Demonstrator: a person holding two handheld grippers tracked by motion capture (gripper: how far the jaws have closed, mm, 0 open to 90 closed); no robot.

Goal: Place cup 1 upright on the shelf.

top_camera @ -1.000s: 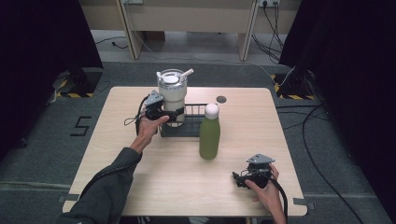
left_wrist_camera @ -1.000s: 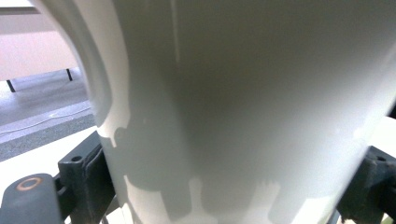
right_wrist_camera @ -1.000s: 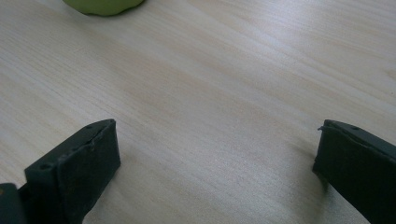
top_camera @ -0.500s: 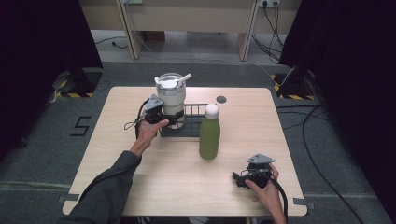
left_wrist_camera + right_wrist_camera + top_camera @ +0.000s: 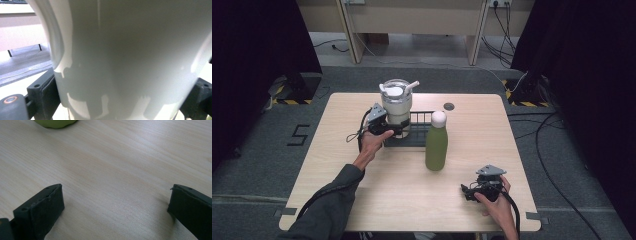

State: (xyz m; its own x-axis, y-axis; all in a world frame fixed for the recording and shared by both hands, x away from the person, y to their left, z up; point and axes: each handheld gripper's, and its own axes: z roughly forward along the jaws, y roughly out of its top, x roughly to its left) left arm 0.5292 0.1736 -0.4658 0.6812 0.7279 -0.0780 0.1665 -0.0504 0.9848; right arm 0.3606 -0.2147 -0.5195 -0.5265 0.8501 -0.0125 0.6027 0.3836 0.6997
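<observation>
Very little has shifted over the last second: the white tumbler (image 5: 396, 104) with its straw lid stands where it stood, in the near-left end of the black wire rack (image 5: 417, 131), and the left gripper (image 5: 384, 126) has stayed pressed around its lower body rather than lifting it or drawing away. In the left gripper view the pale wall of the tumbler (image 5: 130, 60) sits between the two black jaws, one at each bottom corner, and they appear to touch its sides, so I take it as clamped on the cup. That stillness suggests the grasp is being settled, with the lift out of the rack, or the letting go into it, not yet begun; I cannot say which. Further right, the green bottle (image 5: 436, 142) with the white cap stands upright on the worktop (image 5: 342, 150), just in front of the rack's right end and untouched. At the far right, the right gripper (image 5: 469, 191) rests low near the worktop's front edge, well apart from the bottle; its own view shows the jaws spread wide over bare wood with nothing between them.
</observation>
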